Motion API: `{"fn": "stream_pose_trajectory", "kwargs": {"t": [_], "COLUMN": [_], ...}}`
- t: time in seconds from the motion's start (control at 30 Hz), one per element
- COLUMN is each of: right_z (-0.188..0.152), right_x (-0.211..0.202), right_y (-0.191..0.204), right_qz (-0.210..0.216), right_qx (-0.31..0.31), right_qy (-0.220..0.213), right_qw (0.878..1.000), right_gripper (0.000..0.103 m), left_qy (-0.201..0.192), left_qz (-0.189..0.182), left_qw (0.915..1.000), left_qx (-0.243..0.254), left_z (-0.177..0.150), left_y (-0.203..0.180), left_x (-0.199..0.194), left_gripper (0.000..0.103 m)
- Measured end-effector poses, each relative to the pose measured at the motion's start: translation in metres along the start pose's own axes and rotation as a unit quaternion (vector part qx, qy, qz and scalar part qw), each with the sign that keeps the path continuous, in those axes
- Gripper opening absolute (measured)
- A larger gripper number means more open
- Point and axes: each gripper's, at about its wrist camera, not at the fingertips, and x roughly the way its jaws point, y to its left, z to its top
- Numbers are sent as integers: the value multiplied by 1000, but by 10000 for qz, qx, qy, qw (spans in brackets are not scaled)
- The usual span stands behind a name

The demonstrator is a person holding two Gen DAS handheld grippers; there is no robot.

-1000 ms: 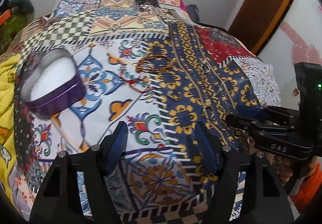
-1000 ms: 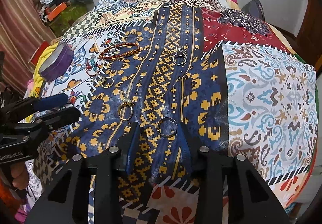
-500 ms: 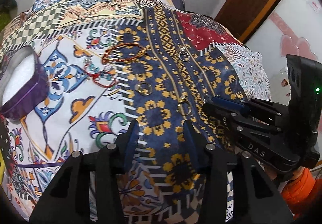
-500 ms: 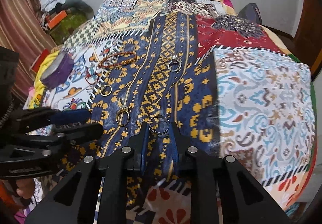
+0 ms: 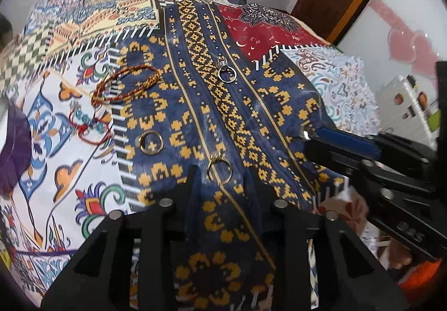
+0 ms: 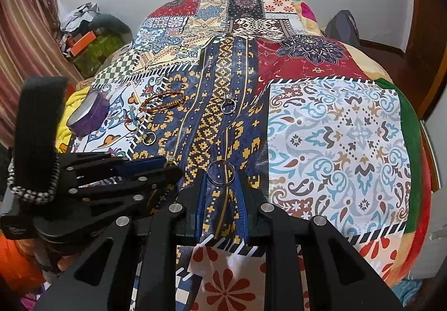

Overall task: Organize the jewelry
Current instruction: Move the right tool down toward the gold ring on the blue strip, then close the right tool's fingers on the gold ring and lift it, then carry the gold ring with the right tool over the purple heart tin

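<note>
A patchwork bedspread [image 6: 335,143] fills the frame: navy with mustard geometric motifs at centre, white with pale blue and brown paisley at right, deep red at upper right. A braided red-and-gold cord bracelet [image 5: 125,85] lies at centre left. A purple round tin [image 6: 88,114] sits at left. Both grippers are black with blue pads [image 6: 240,199].

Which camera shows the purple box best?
The right wrist view: the purple box sits whole on the patterned bedspread, its pale inside visible. In the left wrist view, only part shows, cut by the left edge.
</note>
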Motion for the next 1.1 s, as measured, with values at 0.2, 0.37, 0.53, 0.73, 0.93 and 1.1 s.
{"fn": "stream_pose_trajectory", "kwargs": {"t": [0.2, 0.37, 0.53, 0.73, 0.93, 1.1], "right_z": [2, 7, 19, 37, 56, 67], "right_x": [-2, -5, -9, -13, -13, -8], "right_y": [1, 8, 23, 48, 78, 103], "right_qz": [16, 35, 73, 156, 316, 478], "right_qx": [-32, -109, -227, -410, -645, -864], "right_qy": [-76, -157, -334, -587, -770, -835], "right_qw": [10000, 9998, 9992, 9973, 9944, 9916], "right_gripper": [18, 18, 18, 18, 18, 18], "left_qy": [-54, -94, -272, -727, -1217, -1587], "left_qz": [295, 235, 255, 360, 470, 637], "left_qw": [9994, 9997, 9991, 9957, 9889, 9813], "left_qx": [146, 10, -179, -440, -712, -885], "left_z": [5, 4, -2, -2, -1, -4], "left_y": [-9, -5, 10, 34, 59, 79], "left_x": [8, -2, -24, -62, -102, -133], "left_gripper": [18, 18, 18, 18, 18, 18]}}
